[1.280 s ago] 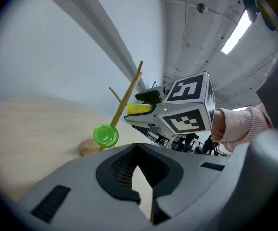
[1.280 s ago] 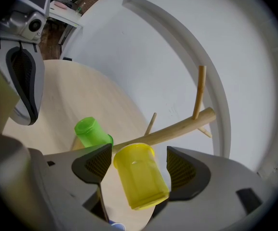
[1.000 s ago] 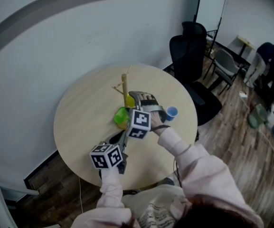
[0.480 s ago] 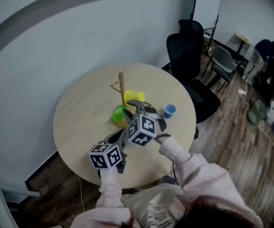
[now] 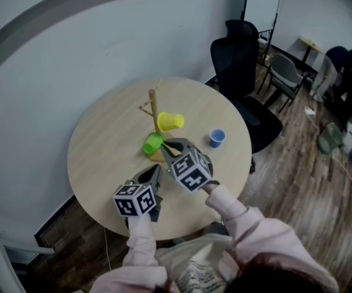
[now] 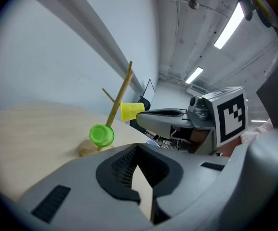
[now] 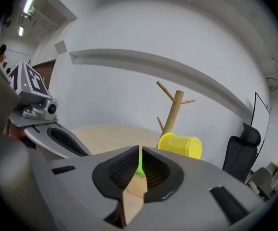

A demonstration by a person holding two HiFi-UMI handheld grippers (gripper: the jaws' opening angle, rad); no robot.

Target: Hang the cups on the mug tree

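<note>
A wooden mug tree [image 5: 153, 110] stands mid-table. A yellow cup [image 5: 170, 122] hangs on its right branch and a green cup [image 5: 153, 143] on a lower branch near the base. A blue cup [image 5: 217, 138] stands on the round table [image 5: 96, 145] to the right. My right gripper [image 5: 166, 147] is just in front of the tree; its jaws have just been closing and are shut on nothing. In the right gripper view the yellow cup [image 7: 179, 145] lies beyond the jaws, apart from them. My left gripper [image 5: 157, 170] is nearer me, shut and empty.
Black office chairs [image 5: 243, 54] stand behind the table's right side. A grey wall [image 5: 72, 54] runs close along the table's far left. A seated person [image 5: 340, 72] and bags on the floor [image 5: 340, 148] are far right.
My right gripper has drawn back from the tree toward me, rolled, and closed its jaws. The yellow cup it had held now hangs free on the branch. The left gripper has not moved.
</note>
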